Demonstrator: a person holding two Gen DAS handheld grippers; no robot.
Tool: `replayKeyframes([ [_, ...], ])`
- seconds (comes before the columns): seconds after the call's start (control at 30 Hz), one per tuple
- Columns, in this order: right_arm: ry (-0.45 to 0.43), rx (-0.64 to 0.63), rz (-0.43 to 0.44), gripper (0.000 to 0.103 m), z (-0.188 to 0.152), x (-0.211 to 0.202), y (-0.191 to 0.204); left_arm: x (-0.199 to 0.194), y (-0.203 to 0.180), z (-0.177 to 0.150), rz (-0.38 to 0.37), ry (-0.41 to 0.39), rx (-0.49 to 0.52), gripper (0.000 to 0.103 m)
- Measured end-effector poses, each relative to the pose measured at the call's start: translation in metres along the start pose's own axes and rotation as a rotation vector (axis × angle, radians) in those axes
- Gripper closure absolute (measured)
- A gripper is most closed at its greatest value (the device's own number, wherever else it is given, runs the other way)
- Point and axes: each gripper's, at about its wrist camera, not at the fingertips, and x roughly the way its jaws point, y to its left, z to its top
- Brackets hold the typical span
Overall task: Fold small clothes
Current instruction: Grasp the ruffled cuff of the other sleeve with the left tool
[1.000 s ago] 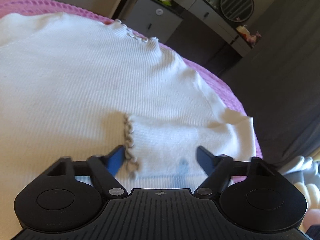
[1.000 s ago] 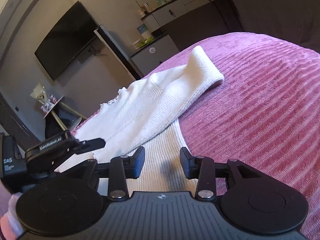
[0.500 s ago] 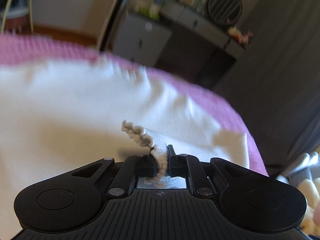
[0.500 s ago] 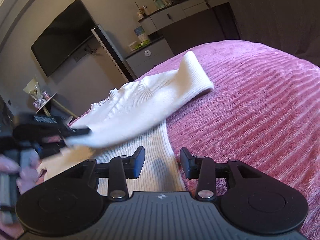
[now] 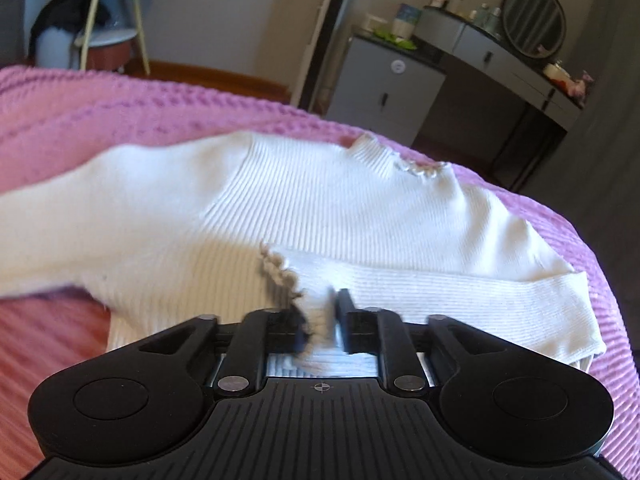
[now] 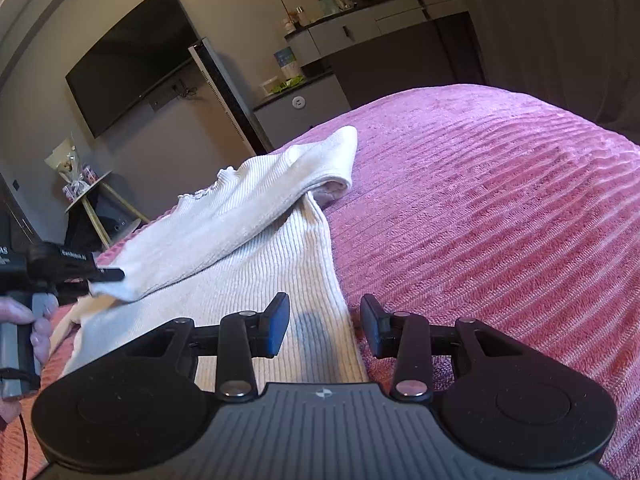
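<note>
A small white ribbed sweater (image 5: 328, 208) lies on a pink bedspread (image 5: 120, 116). One sleeve (image 5: 460, 296) is folded across the body. My left gripper (image 5: 320, 316) is shut on that sleeve's frilled cuff (image 5: 280, 272) and holds it over the body. In the right wrist view the sweater (image 6: 248, 236) lies ahead, with the left gripper (image 6: 104, 276) at its left side holding the cuff. My right gripper (image 6: 324, 320) is open and empty, just above the sweater's right edge.
A grey cabinet (image 5: 384, 80) and a dark desk with a round mirror (image 5: 534, 20) stand beyond the bed. A wall TV (image 6: 132, 60) and a small side table (image 6: 92, 196) stand to the left. The bedspread (image 6: 500, 208) stretches bare to the right.
My left gripper closed on the sleeve cuff and carried it back across the sweater body. The right gripper stayed open and nearly still.
</note>
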Motion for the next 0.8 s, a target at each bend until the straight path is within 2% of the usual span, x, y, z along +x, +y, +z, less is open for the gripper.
replayKeyframes([
  [0.07,-0.004,-0.010,-0.006,0.065,0.000,0.002,0.002,0.002,0.001,0.001,-0.005,-0.004,0.001,0.078],
  [0.27,-0.009,-0.081,-0.068,0.065,0.010,0.011,0.013,0.000,0.001,0.001,-0.022,-0.015,0.043,0.090],
  [0.4,-0.047,-0.184,-0.115,0.055,0.026,0.020,0.034,-0.006,-0.002,0.008,-0.051,-0.051,0.058,0.091],
  [0.57,-0.032,-0.352,-0.180,0.055,0.041,0.061,0.055,-0.019,-0.006,0.025,-0.072,-0.109,0.089,0.091],
  [0.8,-0.045,-0.344,-0.252,0.056,0.069,0.106,0.061,-0.018,0.001,0.035,-0.045,-0.152,0.097,0.092],
])
